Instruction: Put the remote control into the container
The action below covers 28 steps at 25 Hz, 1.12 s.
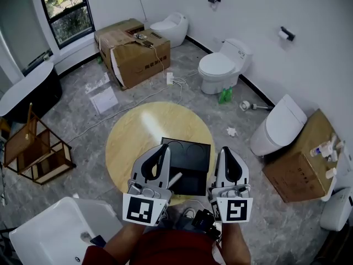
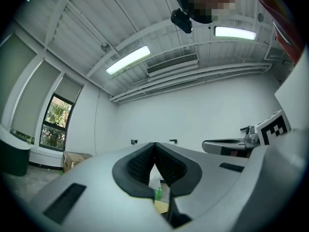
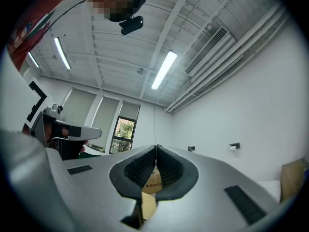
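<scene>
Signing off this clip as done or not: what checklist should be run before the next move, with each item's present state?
1. Left gripper empty: ok, jaws together, nothing between them.
2. Right gripper empty: ok, jaws together, nothing between them.
3. Remote in container: cannot tell; it lies at the near left corner, its near end hidden by the left gripper.
4. Container on table: ok, it sits flat on the round top.
5. Grippers clear of the container: cannot tell from the head view.
</scene>
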Tool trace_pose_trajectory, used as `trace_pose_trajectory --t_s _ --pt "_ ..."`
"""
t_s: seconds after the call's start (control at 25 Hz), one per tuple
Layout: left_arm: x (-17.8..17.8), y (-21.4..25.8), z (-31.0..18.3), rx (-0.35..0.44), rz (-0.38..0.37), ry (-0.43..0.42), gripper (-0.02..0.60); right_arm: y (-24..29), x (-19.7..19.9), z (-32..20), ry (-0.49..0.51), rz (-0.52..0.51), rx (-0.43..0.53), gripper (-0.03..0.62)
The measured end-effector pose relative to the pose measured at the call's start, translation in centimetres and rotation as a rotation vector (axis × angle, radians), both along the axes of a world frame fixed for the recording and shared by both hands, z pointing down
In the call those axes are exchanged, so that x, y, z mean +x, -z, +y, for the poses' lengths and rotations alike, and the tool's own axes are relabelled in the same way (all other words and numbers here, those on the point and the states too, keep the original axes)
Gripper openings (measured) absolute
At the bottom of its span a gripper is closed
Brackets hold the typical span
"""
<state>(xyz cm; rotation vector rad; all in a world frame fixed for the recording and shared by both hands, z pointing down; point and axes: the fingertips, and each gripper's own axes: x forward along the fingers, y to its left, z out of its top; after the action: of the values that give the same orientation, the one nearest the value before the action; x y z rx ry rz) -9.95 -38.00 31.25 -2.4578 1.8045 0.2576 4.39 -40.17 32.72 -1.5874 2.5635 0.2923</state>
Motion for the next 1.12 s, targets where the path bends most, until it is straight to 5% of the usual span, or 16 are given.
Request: trace_pose_trajectory --t_s 1.12 --pt "-0.5 -0.7 -0.3 0.009 0.004 0.028 0.015 0.8 -0.1 0.3 -0.002 -0.003 0.022 0.021"
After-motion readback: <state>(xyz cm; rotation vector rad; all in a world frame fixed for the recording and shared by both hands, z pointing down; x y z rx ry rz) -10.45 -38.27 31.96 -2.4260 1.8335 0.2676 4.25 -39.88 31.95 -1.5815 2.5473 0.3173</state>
